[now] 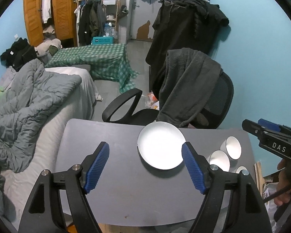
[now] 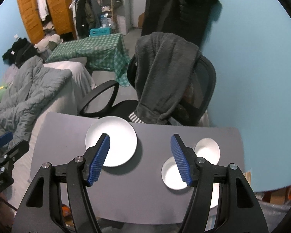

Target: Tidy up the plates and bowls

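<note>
Left wrist view: the left gripper (image 1: 145, 167) hangs above a grey tabletop (image 1: 114, 190), its blue ribbed pads spread wide and holding nothing. A white plate (image 1: 161, 145) lies flat near the tabletop's far edge, seen between and beyond the fingertips, with no pad on it. To the plate's right stand three white bowls: a far bowl (image 1: 232, 147), a middle bowl (image 1: 220, 160) just beside it, and a near bowl (image 1: 240, 169) largely hidden behind the gripper's finger. The right gripper's black body enters at the right edge, with part of a hand (image 1: 285, 190) below it.

Right wrist view: the right gripper (image 2: 140, 159) is likewise held above the tabletop, pads apart and empty. The plate appears at the left, partly behind the left pad; two bowls appear at the right, partly behind the right pad; a third white rim shows lower down behind the finger.

Behind the tabletop stands a black office chair (image 1: 219, 97) draped with a grey garment (image 1: 186, 85); a bed with a grey quilt (image 1: 31, 97) lies at the left.
</note>
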A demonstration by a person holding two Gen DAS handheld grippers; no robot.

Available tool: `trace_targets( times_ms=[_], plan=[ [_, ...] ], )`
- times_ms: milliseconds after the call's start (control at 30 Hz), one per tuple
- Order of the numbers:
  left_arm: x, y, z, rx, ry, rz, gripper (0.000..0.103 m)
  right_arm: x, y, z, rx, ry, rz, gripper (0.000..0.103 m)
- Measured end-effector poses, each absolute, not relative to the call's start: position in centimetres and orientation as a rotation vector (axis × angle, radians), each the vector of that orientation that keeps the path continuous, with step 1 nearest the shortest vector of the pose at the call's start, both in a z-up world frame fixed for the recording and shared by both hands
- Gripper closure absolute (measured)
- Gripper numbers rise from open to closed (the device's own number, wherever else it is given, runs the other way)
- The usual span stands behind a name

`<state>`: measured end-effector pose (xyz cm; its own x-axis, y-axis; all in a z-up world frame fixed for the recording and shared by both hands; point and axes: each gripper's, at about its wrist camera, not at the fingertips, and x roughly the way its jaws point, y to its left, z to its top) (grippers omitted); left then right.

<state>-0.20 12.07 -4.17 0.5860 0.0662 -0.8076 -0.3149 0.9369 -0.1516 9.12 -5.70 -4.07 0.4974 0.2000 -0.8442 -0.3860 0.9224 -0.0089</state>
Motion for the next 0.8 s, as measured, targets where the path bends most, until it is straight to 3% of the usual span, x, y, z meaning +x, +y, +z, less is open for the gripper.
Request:
trace_targets(
  times_ms=[800],
  plan=[
    [-0.6,7.0,-2.5,-0.232,0.935,0.041,0.024,6.3,-14.1,-2.6,-0.076,1.014,0.179,0.039]
  ],
)
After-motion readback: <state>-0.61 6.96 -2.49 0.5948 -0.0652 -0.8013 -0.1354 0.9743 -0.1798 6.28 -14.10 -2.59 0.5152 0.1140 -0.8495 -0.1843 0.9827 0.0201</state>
